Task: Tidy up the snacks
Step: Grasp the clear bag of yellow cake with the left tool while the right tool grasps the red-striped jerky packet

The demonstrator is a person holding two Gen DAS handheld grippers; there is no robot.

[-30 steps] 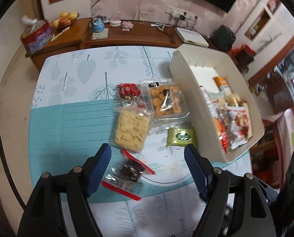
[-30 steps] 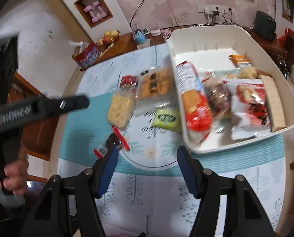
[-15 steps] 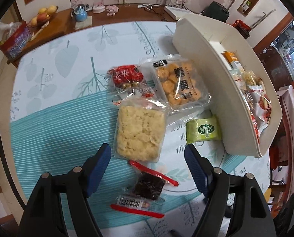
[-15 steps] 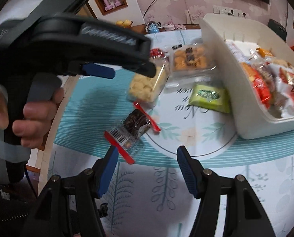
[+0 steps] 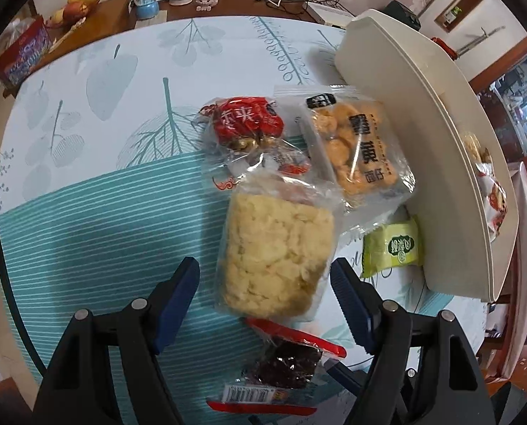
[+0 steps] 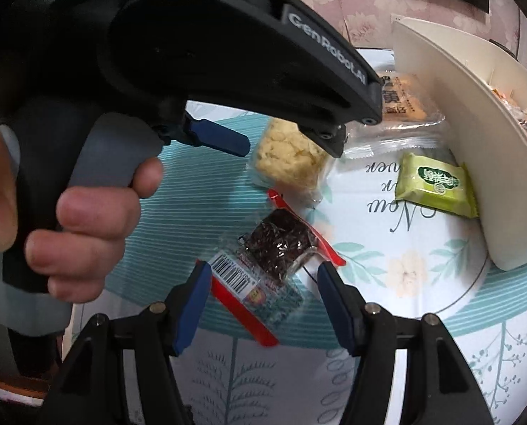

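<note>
On the tablecloth a clear pack of pale yellow snack (image 5: 274, 255) lies with its near end between the fingers of my left gripper (image 5: 263, 279), which is open and low over it. A dark snack pack with red edges (image 6: 274, 244) lies just in front of my right gripper (image 6: 263, 272), also open, its barcode end between the fingertips. That dark pack (image 5: 284, 364) shows under the left gripper too. The left gripper's blue finger (image 6: 224, 140) and the hand (image 6: 86, 230) holding it fill the right wrist view's upper left.
A red pack (image 5: 244, 124), an orange puff pack (image 5: 355, 148) and a green pack (image 5: 394, 248) lie beside the white bin (image 5: 440, 141), which holds several snacks. A sideboard (image 5: 122, 7) with fruit and a red tin stands behind the table.
Both grippers have come down toward the table. The left one closed in on the yellow pack, the right one swung left onto the dark pack. Their openings look unchanged.
</note>
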